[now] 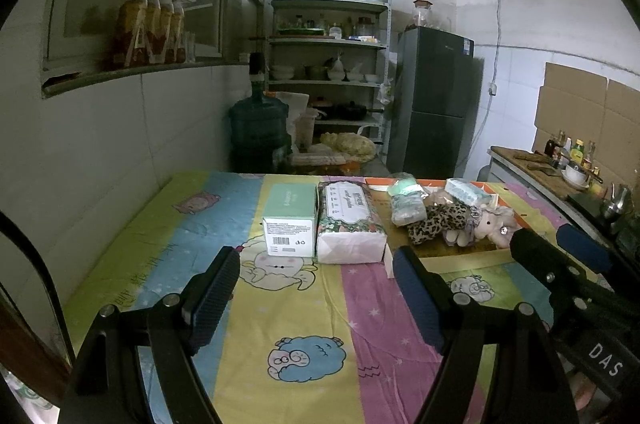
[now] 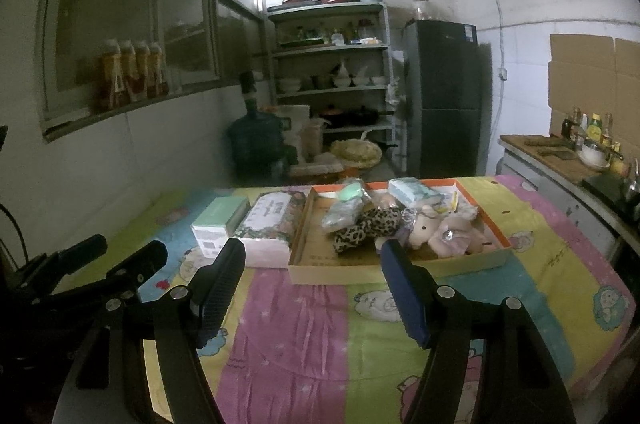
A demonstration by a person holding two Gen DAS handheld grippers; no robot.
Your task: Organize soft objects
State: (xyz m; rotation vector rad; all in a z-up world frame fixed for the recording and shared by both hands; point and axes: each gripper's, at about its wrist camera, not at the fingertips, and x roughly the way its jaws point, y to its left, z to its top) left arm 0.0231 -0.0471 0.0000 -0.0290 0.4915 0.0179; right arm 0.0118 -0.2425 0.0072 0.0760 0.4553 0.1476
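Hovering over tablecloth [image 2: 304, 324]: left gripper [image 1: 316, 288] and right gripper [image 2: 312, 276], both spread wide, empty.
Plush toys [image 2: 440, 228] piled in cardboard tray [image 2: 312, 248] toward far edge; tissue pack [image 2: 268, 220] touching tray's left wall.

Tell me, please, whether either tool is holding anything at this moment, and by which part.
Nothing is held. The left tool and the right tool are both open and empty above the tablecloth, short of the tray.

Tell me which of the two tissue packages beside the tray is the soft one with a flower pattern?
The floral tissue pack, lying directly against the cardboard tray. The other, the mint-green box, is a plain rigid carton further from the tray.
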